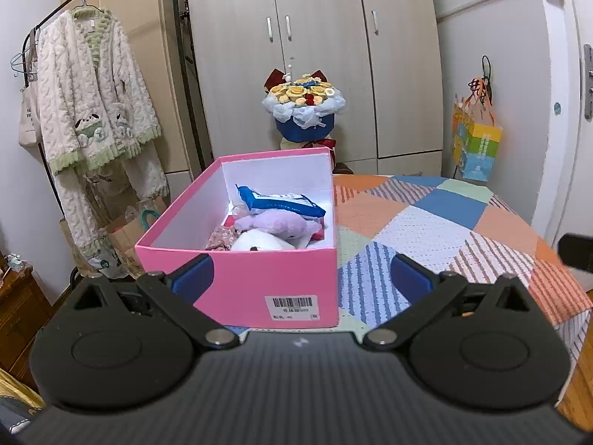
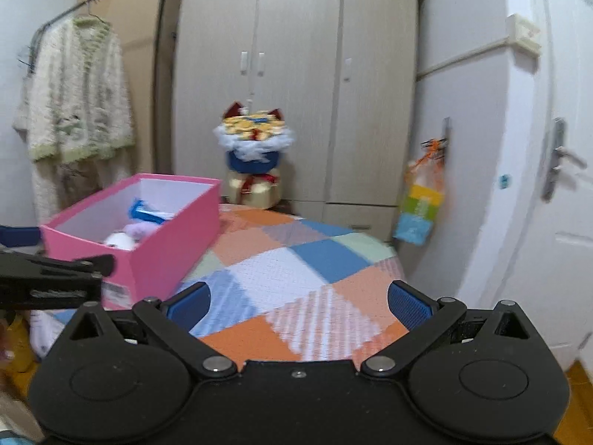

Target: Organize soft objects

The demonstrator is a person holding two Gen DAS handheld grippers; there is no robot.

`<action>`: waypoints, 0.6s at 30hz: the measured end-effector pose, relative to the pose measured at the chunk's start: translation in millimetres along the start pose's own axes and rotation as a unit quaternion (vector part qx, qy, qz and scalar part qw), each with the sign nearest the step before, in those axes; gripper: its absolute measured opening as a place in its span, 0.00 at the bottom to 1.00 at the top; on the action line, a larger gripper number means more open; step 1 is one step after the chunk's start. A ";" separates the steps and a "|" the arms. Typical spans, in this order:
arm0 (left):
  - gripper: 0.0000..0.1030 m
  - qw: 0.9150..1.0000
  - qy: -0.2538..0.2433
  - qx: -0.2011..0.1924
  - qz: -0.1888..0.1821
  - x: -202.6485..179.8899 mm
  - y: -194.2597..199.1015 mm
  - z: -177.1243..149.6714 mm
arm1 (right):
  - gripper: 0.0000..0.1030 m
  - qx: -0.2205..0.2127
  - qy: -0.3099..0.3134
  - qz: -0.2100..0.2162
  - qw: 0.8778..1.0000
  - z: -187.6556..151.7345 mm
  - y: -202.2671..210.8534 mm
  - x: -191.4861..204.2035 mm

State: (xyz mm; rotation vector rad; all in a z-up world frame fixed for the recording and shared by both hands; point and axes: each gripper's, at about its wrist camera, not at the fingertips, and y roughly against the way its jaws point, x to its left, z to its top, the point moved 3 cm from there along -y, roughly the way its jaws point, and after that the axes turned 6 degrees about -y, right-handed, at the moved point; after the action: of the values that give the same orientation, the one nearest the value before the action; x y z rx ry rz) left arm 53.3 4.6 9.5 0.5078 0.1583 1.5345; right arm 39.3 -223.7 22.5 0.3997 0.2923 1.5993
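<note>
A pink box (image 1: pixel 259 282) stands on the patchwork blanket (image 1: pixel 426 230) just ahead of my left gripper (image 1: pixel 302 276), which is open and empty. Inside the box lie a purple plush (image 1: pixel 276 224), a white plush (image 1: pixel 259 241), a blue-and-white packet (image 1: pixel 281 202) and a floral cloth (image 1: pixel 220 239). My right gripper (image 2: pixel 298 302) is open and empty above the blanket (image 2: pixel 296 270), to the right of the pink box (image 2: pixel 166 244). The left gripper's arm (image 2: pixel 52 278) shows at the left edge of the right wrist view.
A wardrobe (image 1: pixel 315 55) stands behind. A flower bouquet (image 1: pixel 304 107) sits past the box. A fluffy robe (image 1: pixel 92 111) hangs on a rack at left, with paper bags (image 1: pixel 126 237) below. A colourful bag (image 1: pixel 476 144) hangs by the white door (image 2: pixel 537 185) at right.
</note>
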 end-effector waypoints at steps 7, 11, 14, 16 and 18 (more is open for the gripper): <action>1.00 1.000 0.017 -0.002 -0.006 4.0 5.1 -0.4 | 1.00 -0.008 0.001 -0.025 1.000 -2.5 -0.1 -0.4; 1.00 0.999 0.033 -0.002 -0.007 8.3 5.3 -3.1 | 1.00 -0.019 0.007 -0.050 0.999 -3.0 -0.1 -0.3; 1.00 1.000 0.027 0.000 0.001 8.7 4.4 -5.3 | 1.00 -0.024 0.011 -0.063 0.998 -4.1 -1.9 0.3; 1.00 1.000 0.025 0.001 0.003 9.3 3.4 -6.5 | 1.00 -0.025 0.008 -0.064 0.998 -5.3 -2.5 0.3; 1.00 1.000 0.026 0.000 0.003 10.1 3.2 -6.9 | 1.00 -0.030 0.005 -0.070 0.997 -6.1 -3.2 1.4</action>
State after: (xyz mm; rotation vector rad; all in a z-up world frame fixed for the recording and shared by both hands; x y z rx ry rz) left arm 48.1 15.9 6.8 0.4694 0.1980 1.5534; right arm 39.5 -221.8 15.7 0.3194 0.2733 1.4697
